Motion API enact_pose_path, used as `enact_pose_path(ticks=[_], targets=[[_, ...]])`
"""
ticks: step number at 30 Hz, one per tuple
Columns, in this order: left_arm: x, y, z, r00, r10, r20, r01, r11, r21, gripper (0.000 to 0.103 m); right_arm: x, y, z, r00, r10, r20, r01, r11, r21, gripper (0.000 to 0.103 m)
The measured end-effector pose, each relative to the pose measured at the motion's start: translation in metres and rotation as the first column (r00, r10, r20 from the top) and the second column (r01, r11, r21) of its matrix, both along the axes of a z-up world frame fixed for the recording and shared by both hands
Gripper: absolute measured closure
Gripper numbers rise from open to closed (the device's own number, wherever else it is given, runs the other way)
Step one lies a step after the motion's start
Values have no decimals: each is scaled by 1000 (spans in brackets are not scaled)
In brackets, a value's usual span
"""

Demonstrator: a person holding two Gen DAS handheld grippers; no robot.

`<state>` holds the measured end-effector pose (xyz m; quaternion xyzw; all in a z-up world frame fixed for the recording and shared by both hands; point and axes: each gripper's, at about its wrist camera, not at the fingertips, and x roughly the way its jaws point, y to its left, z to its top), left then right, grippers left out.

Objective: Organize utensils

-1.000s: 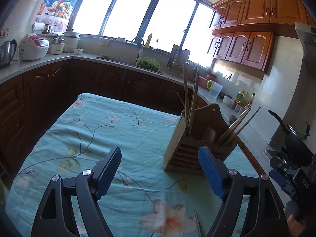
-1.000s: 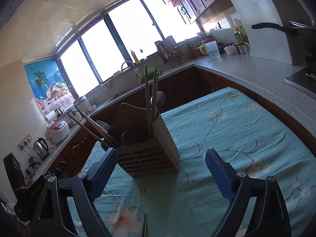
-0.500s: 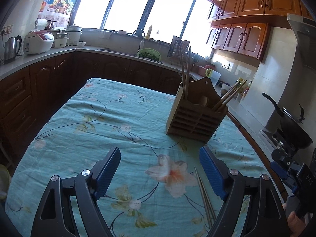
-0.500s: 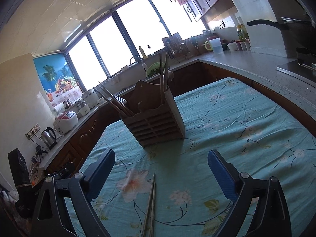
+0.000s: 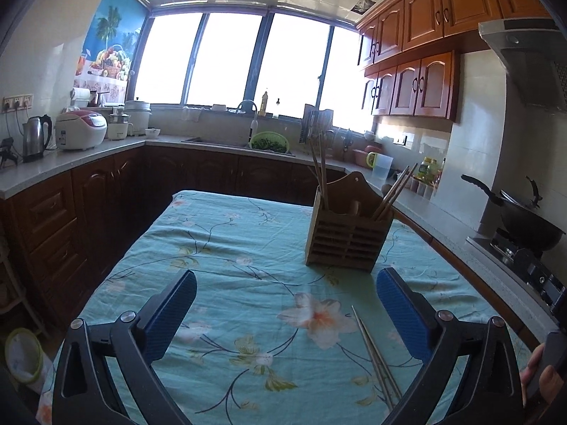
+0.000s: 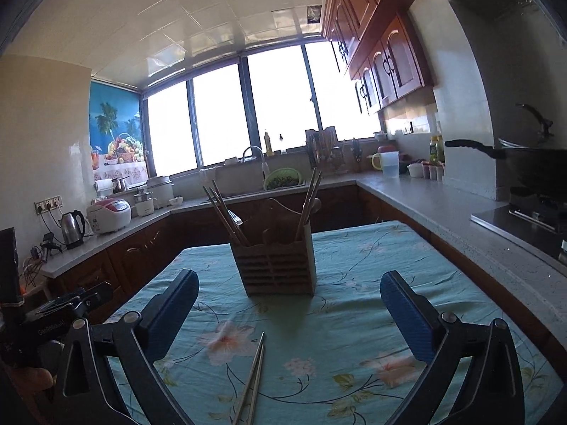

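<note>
A slatted wooden utensil holder (image 5: 349, 239) stands upright on the table, with chopsticks sticking out at both ends; it also shows in the right wrist view (image 6: 278, 265). A pair of metal chopsticks (image 5: 375, 352) lies flat on the cloth in front of it, also in the right wrist view (image 6: 252, 379). My left gripper (image 5: 285, 315) is open and empty, above the table's near part, left of the chopsticks. My right gripper (image 6: 288, 315) is open and empty, with the chopsticks lying below, between its fingers.
The table wears a teal floral cloth (image 5: 226, 248). Kitchen counters run around it: a kettle (image 5: 33, 138) and rice cooker (image 5: 81, 129) at left, a sink (image 5: 219, 141) at the back, a wok on the stove (image 5: 528, 219) at right.
Both grippers have pulled back and risen away from the holder, which now looks smaller and farther. The metal chopsticks on the cloth have come into view. Both grippers stay open.
</note>
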<state>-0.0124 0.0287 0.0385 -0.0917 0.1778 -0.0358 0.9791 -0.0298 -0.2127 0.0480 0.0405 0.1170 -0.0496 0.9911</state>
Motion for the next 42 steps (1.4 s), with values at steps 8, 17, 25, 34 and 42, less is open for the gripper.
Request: enact_pose_path(ticks=[8, 17, 25, 34, 42], targets=[[-27, -16, -24, 1000, 12, 6, -12, 997, 80, 1, -16, 6, -31, 999, -22, -40, 20, 999, -41, 0], [-38, -25, -36, 999, 35, -28, -30, 987, 159, 1, -26, 13, -46, 996, -22, -88, 14, 996, -84, 0], [-39, -24, -31, 999, 38, -15, -35, 982, 184, 1, -28, 11, -49, 996, -24, -88, 17, 996, -83, 0], [-42, -22, -39, 999, 41, -2, -40, 980, 194, 1, -33, 14, -55, 997, -24, -70, 18, 996, -88, 0], [-43, -17, -43, 999, 50, 12, -51, 983, 177, 1, -36, 17, -58, 999, -12, -52, 7, 996, -93, 0]])
